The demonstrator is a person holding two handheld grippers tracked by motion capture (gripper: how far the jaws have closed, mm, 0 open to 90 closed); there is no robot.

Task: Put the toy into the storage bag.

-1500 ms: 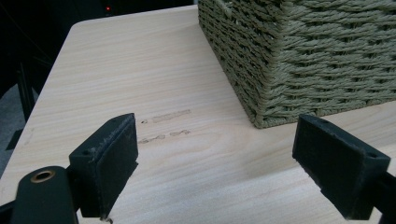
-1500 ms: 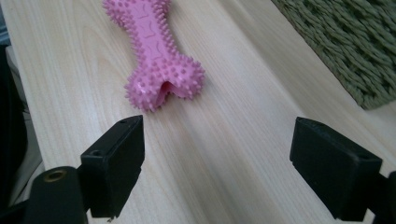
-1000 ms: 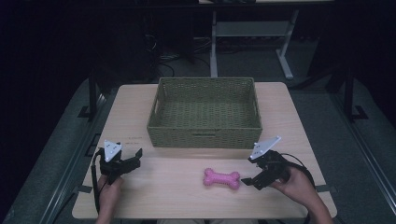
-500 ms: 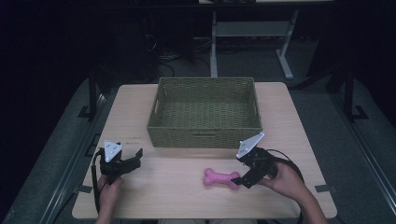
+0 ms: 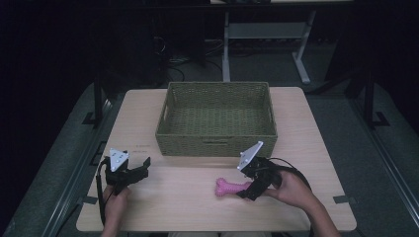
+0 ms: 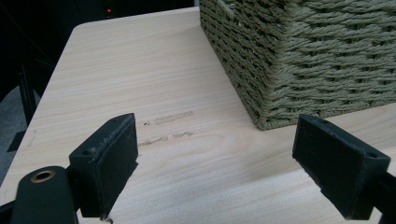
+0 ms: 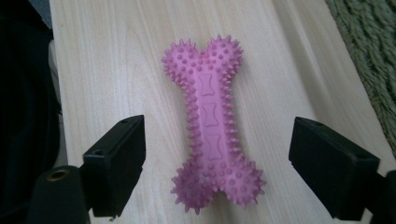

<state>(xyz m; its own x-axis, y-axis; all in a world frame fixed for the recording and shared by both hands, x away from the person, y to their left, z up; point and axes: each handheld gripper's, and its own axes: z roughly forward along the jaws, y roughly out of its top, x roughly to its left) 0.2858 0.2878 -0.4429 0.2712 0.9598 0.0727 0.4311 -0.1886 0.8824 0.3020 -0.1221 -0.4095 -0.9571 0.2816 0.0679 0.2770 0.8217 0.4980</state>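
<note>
Surface: pale wooden surface [image 5: 188, 207] with rounded corners, standing on a grey floor.
Far middle: olive-green woven rectangular basket [image 5: 216, 140], sitting flat.
Near side, right of centre: pink spiky rubber bone-shaped toy [image 5: 228, 187], lying flat, just in front of the basket.
Left part: faint scuff marks [image 6: 168, 119] by the basket's corner.

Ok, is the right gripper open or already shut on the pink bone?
Open. The right gripper has its fingers spread either side of the pink bone, gaps showing on both sides.

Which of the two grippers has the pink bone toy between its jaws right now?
The right gripper: its open jaws straddle the pink bone toy. The left gripper has bare table between its jaws.
</note>
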